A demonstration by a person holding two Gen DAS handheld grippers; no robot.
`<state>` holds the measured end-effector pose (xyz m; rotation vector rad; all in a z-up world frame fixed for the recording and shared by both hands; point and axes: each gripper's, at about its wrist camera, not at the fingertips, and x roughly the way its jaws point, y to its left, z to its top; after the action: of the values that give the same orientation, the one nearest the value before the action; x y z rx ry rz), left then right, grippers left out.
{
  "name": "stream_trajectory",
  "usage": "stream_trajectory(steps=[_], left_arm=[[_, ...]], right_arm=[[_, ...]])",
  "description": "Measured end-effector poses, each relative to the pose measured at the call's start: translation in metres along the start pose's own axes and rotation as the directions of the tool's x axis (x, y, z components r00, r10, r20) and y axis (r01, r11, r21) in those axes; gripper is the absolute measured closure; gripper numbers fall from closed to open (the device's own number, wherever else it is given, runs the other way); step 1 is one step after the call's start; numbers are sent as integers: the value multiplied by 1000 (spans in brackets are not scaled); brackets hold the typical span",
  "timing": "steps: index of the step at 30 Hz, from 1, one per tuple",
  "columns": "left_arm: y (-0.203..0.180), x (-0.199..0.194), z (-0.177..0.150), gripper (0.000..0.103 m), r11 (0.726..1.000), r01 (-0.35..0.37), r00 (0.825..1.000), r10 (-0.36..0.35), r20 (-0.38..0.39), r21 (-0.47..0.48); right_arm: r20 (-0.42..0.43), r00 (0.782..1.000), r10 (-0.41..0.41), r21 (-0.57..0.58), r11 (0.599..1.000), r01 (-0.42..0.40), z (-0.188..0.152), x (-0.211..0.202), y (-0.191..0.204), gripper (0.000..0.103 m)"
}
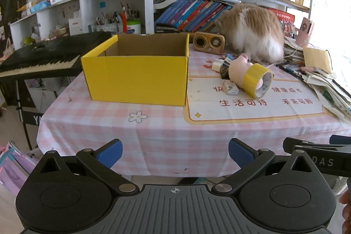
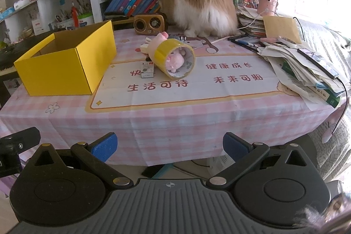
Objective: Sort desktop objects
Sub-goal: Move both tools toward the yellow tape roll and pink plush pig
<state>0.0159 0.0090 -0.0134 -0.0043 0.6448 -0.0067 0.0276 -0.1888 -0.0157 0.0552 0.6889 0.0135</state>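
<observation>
An open yellow cardboard box (image 1: 136, 76) (image 2: 65, 67) stands on the left of the pink checked tablecloth. To its right lies a roll of yellow tape (image 1: 258, 80) (image 2: 175, 58) with a pink pig toy (image 1: 238, 70) (image 2: 173, 59) poking through it. A small white box (image 1: 230, 87) (image 2: 147, 71) and some small stationery (image 1: 221, 65) lie beside them. My left gripper (image 1: 175, 152) is open and empty before the table's front edge. My right gripper (image 2: 170, 147) is open and empty too, level with the left.
A fluffy orange and white cat (image 1: 252, 34) (image 2: 201, 8) sits at the back of the table. A wooden radio (image 1: 208, 42) (image 2: 149, 24) stands beside it. Piled papers and books (image 2: 307, 71) fill the right side. A keyboard (image 1: 43, 58) stands left. Bookshelves rise behind.
</observation>
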Motion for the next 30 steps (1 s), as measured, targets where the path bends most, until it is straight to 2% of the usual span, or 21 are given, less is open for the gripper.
stream_trajectory(steps=[11, 30], left_arm=[[5, -3, 0, 0, 1000, -25, 1000, 25, -4, -8], [4, 5, 5, 0, 1000, -14, 1000, 14, -5, -13]], right_arm=[[0, 1000, 4, -7, 1000, -4, -1, -3, 4, 0], [-16, 1000, 7, -21, 1000, -7, 5, 4, 8, 0]])
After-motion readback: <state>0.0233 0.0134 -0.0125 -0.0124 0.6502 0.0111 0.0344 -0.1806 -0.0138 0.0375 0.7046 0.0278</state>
